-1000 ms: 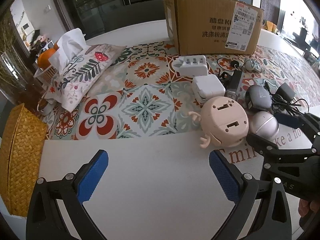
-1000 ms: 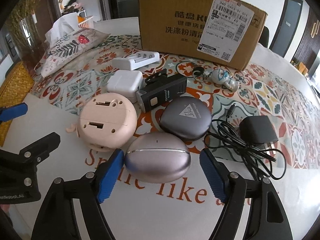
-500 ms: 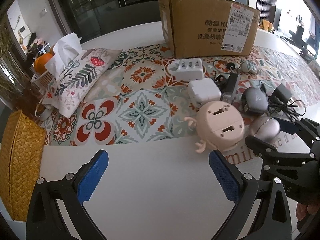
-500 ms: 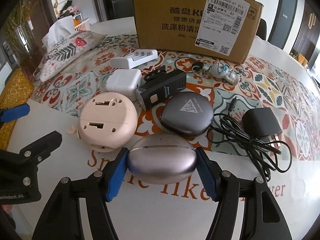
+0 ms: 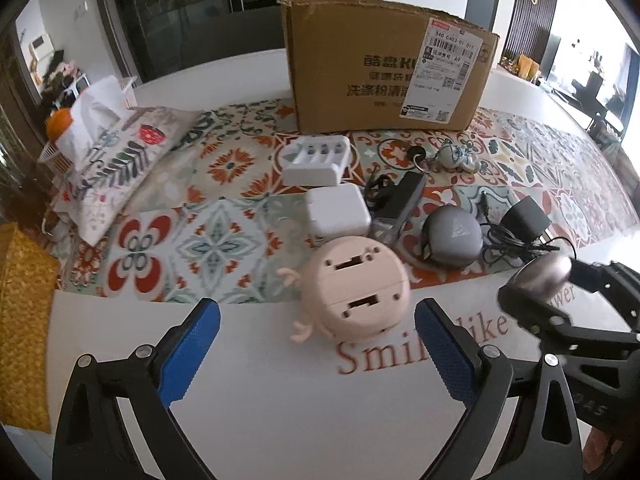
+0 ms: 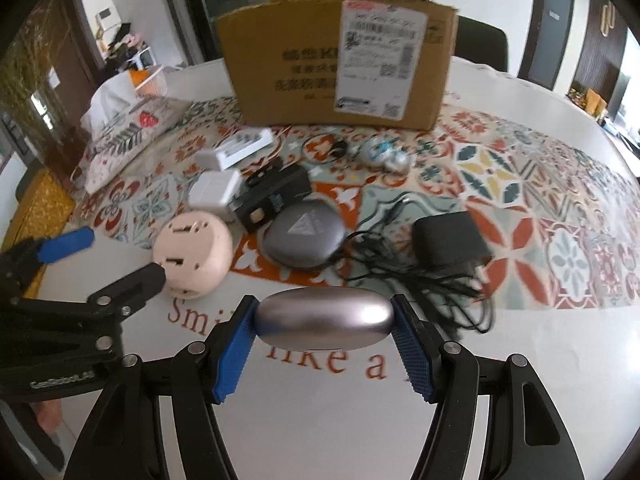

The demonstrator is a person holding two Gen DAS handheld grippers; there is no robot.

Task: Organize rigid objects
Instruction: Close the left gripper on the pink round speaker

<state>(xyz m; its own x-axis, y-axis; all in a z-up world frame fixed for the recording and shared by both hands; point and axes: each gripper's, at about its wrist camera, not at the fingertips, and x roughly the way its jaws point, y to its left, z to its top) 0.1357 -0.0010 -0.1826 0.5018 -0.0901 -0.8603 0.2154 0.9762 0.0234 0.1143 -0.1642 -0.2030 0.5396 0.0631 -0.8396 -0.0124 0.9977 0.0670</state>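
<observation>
My right gripper [image 6: 324, 307] is shut on a silver oval case [image 6: 324, 322] and holds it just above the white table [image 6: 320, 420]. In the left wrist view that case [image 5: 546, 276] shows at the right, between the right gripper's black fingers [image 5: 520, 306]. A pink round device [image 5: 354, 288] lies face down by the patterned runner's edge. My left gripper [image 5: 316, 312] points at it with its jaws closing. The device's near edge lies between the blue pads, which do not touch it.
On the runner lie a grey case [image 6: 306, 232], a black adapter with tangled cable [image 6: 450, 242], a black device [image 6: 276, 196], a white charger cube [image 6: 214, 192], a battery charger [image 6: 244, 146] and a keychain figure [image 6: 386, 154]. A cardboard box [image 6: 340, 68] stands behind. A tissue pouch [image 5: 116, 160] and a woven basket [image 5: 20, 320] are at the left.
The right gripper's pads closed on the silver case and lifted it off the table. The left gripper moved closer to the pink device.
</observation>
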